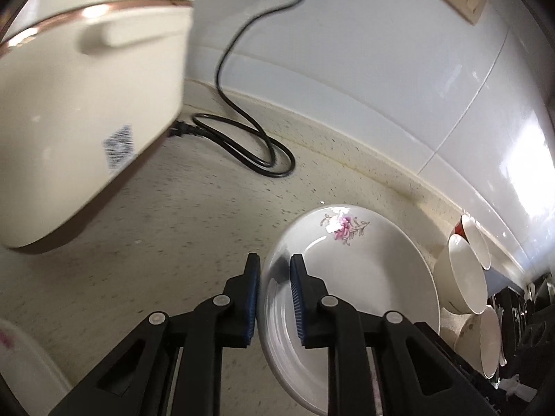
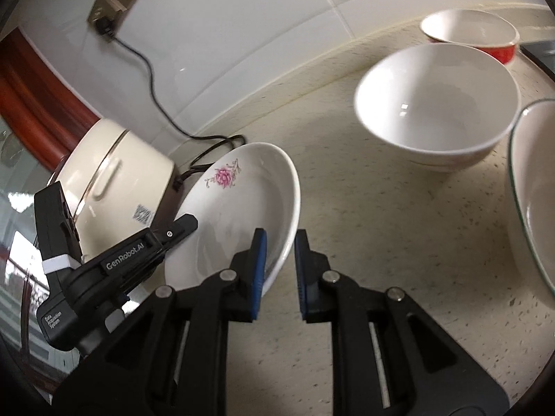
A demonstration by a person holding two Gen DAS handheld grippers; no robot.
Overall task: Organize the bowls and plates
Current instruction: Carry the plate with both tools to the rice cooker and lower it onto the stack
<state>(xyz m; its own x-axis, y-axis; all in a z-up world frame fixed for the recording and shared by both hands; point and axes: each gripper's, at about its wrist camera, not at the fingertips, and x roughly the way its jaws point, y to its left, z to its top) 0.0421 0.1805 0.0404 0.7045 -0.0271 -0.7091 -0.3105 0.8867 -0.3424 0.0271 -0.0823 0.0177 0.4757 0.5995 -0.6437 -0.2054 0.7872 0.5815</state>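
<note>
Here, speckled counter (image 2: 399, 242), white tiled wall (image 2: 225, 34).

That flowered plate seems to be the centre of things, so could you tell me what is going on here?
A person with two hand-held grippers is sorting dishes on a speckled counter. The left gripper and right gripper are both shut on the rim of the flowered plate, on opposite sides. Three bowls wait nearby.

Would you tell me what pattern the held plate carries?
A pink flower on white, on the plate; clearest in the right wrist view.
</note>
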